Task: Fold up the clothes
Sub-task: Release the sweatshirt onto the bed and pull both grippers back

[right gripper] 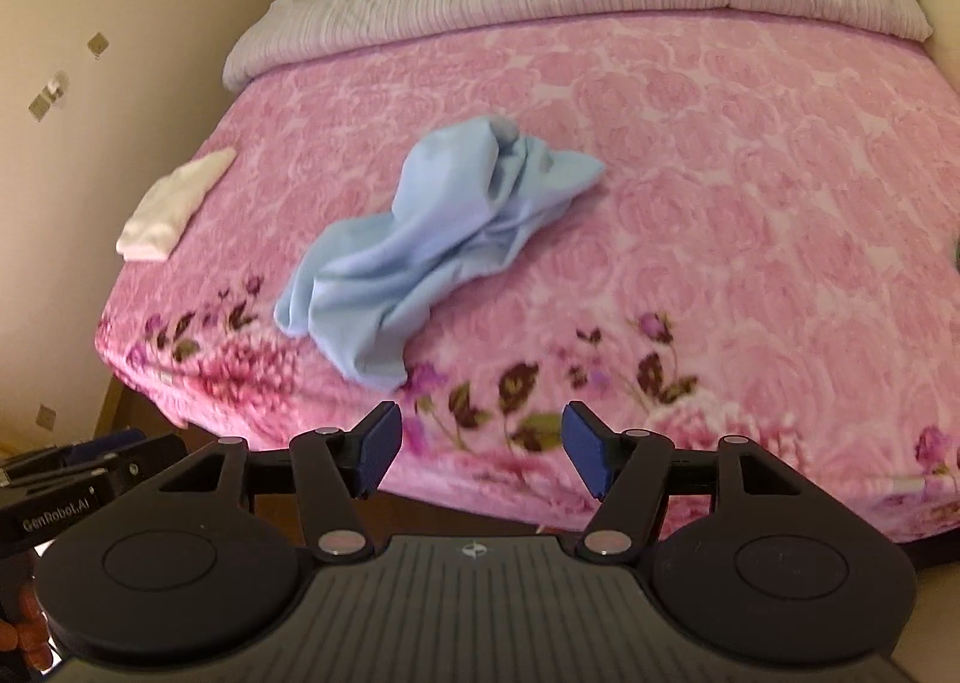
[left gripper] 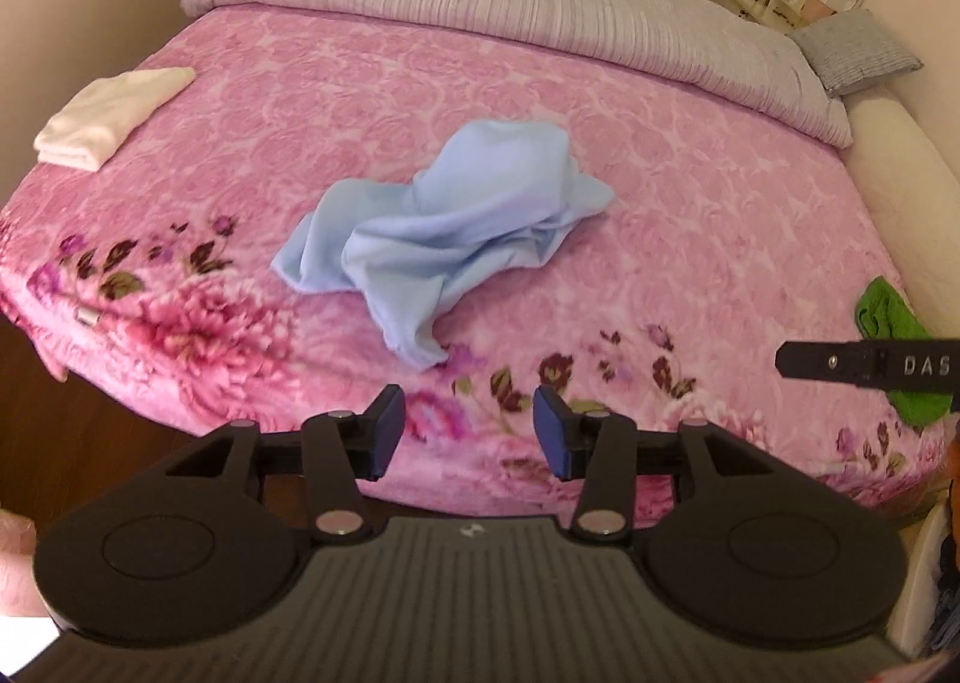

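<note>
Lying crumpled on the pink blanket (left gripper: 660, 191), the blue garment (left gripper: 444, 239) faces both spread, empty tongs (left gripper: 468, 431) (right gripper: 480, 446).

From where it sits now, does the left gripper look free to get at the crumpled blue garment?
Probably yes. The left gripper is open and empty, and only bare pink blanket lies between its fingers and the near end of the blue garment. Nothing rests on the garment.
</note>
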Action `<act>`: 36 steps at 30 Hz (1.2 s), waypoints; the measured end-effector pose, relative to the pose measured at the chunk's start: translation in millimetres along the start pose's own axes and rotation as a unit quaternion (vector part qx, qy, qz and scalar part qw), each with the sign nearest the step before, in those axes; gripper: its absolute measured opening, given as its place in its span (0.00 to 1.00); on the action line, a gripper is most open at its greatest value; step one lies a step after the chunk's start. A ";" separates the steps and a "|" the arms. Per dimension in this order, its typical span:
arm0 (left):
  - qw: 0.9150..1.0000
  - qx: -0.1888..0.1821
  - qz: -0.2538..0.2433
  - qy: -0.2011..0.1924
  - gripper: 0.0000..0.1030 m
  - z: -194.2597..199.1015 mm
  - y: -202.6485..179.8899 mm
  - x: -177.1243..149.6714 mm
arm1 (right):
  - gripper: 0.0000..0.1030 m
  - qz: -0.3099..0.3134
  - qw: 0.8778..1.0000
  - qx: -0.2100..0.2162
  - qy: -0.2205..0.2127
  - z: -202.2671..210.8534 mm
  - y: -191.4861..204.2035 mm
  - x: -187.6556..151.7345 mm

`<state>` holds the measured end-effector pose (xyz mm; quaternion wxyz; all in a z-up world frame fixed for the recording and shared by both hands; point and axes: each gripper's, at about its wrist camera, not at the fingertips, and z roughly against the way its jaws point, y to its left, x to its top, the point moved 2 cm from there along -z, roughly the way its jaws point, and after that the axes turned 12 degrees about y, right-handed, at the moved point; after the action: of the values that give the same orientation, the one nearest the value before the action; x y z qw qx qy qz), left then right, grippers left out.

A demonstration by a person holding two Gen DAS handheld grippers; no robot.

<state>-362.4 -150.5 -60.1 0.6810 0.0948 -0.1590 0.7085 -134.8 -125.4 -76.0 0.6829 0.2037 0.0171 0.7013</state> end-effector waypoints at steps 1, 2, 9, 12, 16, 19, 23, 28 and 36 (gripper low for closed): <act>1.000 0.004 -0.001 -0.003 0.46 3.9 -2.0 -3.5 | 0.62 0.004 1.000 -0.002 0.001 0.5 1.1 -5.0; 1.000 0.006 -0.002 -0.006 0.47 7.7 -3.8 -5.9 | 0.63 0.008 1.000 -0.004 0.001 1.9 2.7 -9.6; 1.000 0.017 -0.017 -0.020 0.56 19.2 -13.6 -10.9 | 0.66 0.030 0.999 -0.023 -0.003 9.5 10.1 -21.9; 0.999 0.017 -0.022 -0.016 0.57 14.8 -14.6 -8.9 | 0.67 0.037 0.999 -0.032 0.002 5.9 12.1 -22.5; 0.999 0.019 -0.029 -0.009 0.58 8.1 -15.3 -5.5 | 0.68 0.042 0.998 -0.049 0.014 -4.7 14.2 -20.4; 0.999 0.023 -0.033 -0.006 0.60 5.3 -15.5 -3.4 | 0.69 0.046 0.997 -0.054 0.019 -9.4 17.1 -19.3; 0.999 0.027 -0.033 -0.001 0.60 1.3 -15.1 -4.8 | 0.70 0.051 0.997 -0.055 0.021 -11.9 19.6 -20.2; 0.999 0.030 -0.031 0.005 0.61 -0.9 -15.1 -10.9 | 0.71 0.055 0.997 -0.055 0.026 -13.4 20.5 -25.3; 0.999 0.033 -0.027 0.001 0.62 3.7 -18.1 -21.0 | 0.72 0.060 0.996 -0.055 0.023 -9.7 19.4 -31.0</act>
<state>-343.5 -171.0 -62.3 0.6964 0.1205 -0.1326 0.6949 -156.7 -154.1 -87.1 0.6495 0.1504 -0.0181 0.7451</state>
